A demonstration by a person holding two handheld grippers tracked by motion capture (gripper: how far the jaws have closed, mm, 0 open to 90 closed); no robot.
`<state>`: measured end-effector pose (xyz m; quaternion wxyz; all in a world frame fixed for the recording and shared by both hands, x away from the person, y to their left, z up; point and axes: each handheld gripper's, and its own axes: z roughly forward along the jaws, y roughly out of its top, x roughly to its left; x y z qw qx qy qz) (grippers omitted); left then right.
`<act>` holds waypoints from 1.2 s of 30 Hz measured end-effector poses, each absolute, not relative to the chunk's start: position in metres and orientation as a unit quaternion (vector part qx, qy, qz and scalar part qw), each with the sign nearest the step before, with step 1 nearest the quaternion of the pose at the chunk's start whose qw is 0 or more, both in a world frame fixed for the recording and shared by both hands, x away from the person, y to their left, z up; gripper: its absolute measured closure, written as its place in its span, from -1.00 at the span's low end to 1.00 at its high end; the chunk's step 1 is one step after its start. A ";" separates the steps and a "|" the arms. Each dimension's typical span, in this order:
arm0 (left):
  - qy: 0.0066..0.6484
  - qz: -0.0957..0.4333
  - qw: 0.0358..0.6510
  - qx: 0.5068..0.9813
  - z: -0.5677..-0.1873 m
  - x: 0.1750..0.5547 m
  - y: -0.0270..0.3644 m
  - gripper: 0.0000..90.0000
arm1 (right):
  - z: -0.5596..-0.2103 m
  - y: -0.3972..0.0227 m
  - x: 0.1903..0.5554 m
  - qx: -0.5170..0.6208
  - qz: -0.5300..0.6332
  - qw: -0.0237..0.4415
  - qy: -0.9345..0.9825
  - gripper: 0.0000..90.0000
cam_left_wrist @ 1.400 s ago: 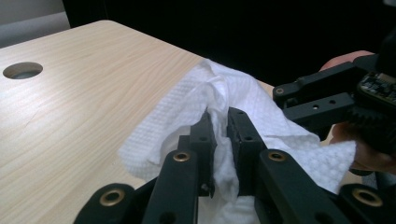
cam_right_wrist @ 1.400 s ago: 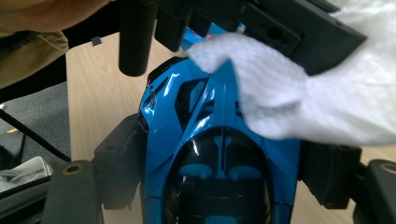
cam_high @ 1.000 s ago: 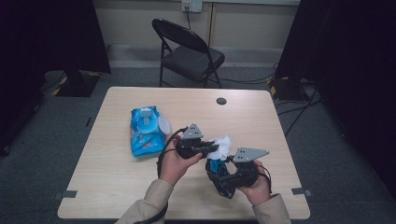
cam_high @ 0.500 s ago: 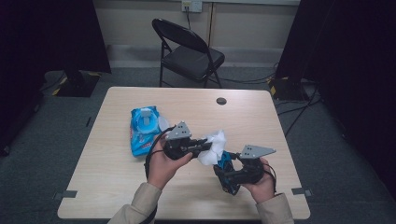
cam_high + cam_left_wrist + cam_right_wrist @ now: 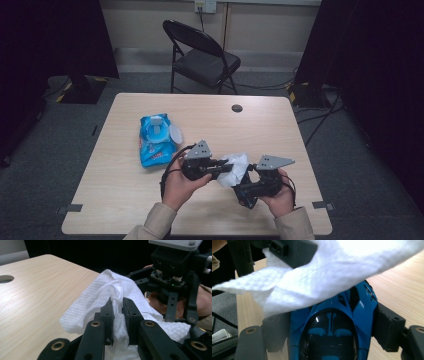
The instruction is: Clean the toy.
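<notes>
A white textured wipe (image 5: 100, 293) is pinched between the jaws of my left gripper (image 5: 117, 307), which is shut on it. In the high view the left gripper (image 5: 227, 169) holds the wipe (image 5: 236, 165) over the table's front right. My right gripper (image 5: 329, 327) is shut on a blue toy car (image 5: 337, 325) with a dark glossy canopy. The wipe (image 5: 317, 272) drapes over the car's front end. In the high view the right gripper (image 5: 252, 186) sits just right of and under the wipe; the car is mostly hidden there.
A blue pack of wipes (image 5: 156, 139) with its white lid flipped open lies left of centre on the wooden table (image 5: 110, 180). A dark round grommet (image 5: 237, 108) sits near the far edge. A black folding chair (image 5: 200, 55) stands behind the table.
The left gripper swung left with the wipe, then came back right, and now presses the wipe onto the car. The right gripper has stayed nearly in place.
</notes>
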<state>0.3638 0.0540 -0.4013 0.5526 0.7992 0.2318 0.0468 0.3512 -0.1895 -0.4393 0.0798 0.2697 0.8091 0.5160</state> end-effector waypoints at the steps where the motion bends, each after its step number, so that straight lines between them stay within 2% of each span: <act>1: 0.231 0.048 0.552 0.800 -0.401 0.365 0.053 0.78 | -0.440 -0.189 0.351 0.268 0.516 0.080 0.810 -0.46; 14: 0.245 0.052 0.554 0.794 -0.399 0.379 0.049 0.76 | -0.439 -0.187 0.349 0.259 0.521 0.072 0.810 -0.46; 36: 0.278 0.059 0.521 0.805 -0.418 0.393 0.049 0.76 | -0.428 -0.179 0.341 0.235 0.535 0.068 0.809 -0.46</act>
